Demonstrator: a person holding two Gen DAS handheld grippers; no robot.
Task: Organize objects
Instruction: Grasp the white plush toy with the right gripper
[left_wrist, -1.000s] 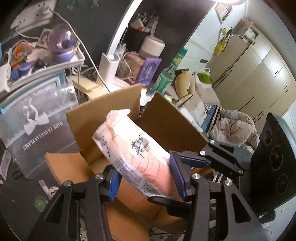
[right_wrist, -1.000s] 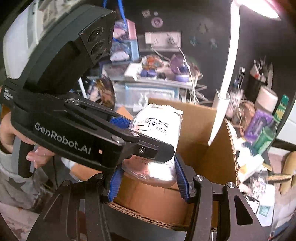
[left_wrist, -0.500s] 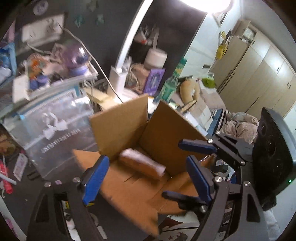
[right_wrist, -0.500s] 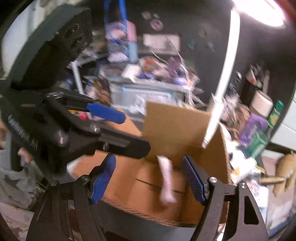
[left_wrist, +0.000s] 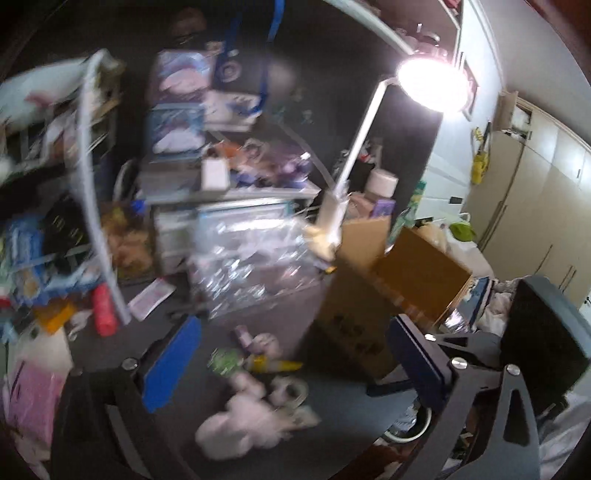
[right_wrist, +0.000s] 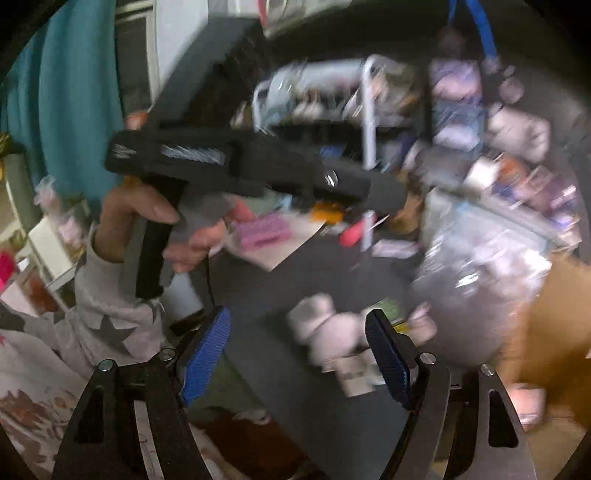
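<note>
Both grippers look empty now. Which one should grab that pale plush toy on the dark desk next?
Probably right: the right gripper is open with the plush toy framed between its fingers. The open left gripper sees it lower, off-centre.

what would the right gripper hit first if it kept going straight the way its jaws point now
Most likely the pale plush toy lying on the dark tabletop: it sits between the open jaws of the right gripper, just ahead of them. The frame is motion-blurred, so depth is uncertain.
</note>
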